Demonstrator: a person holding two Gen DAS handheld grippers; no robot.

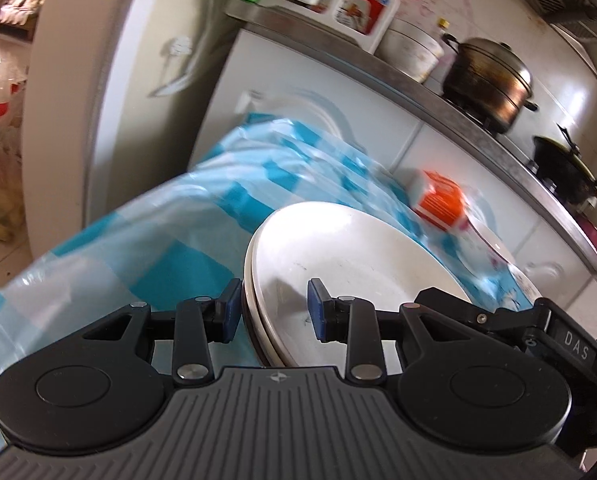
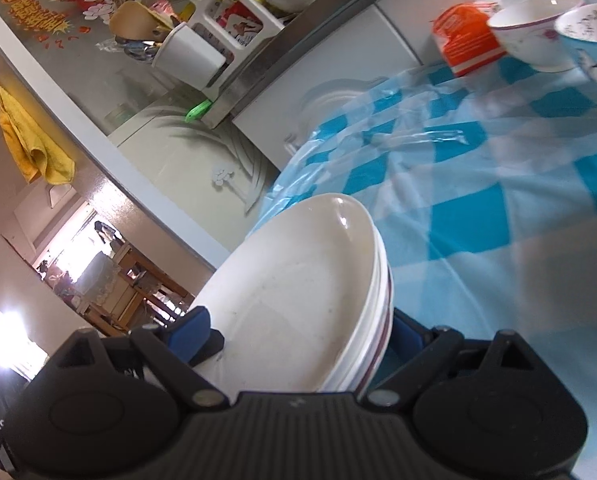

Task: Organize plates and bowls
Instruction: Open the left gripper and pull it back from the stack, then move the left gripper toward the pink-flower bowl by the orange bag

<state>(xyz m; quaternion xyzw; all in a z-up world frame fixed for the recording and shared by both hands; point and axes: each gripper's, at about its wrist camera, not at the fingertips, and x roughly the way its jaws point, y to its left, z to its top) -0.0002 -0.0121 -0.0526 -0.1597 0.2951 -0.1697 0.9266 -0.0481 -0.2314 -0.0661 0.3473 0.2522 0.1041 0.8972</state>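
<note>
Checked tablecloth (image 2: pixel 478 216); right view alone shows bowls (image 2: pixel 534 28). Both grippers' fingers (image 1: pixel 230 308) clamped on plates (image 1: pixel 338 264).

Checked cloth on the worktop (image 2: pixel 498 216) lies bare across the middle, open passage there. Far edge blocked: orange carton (image 2: pixel 468 38), white bowl (image 2: pixel 532 32) and blue bowl (image 2: pixel 594 46) close together. Stacked plates (image 2: pixel 298 300) fill the near side. Cabinet front (image 1: pixel 298 120) closes off behind.
</note>
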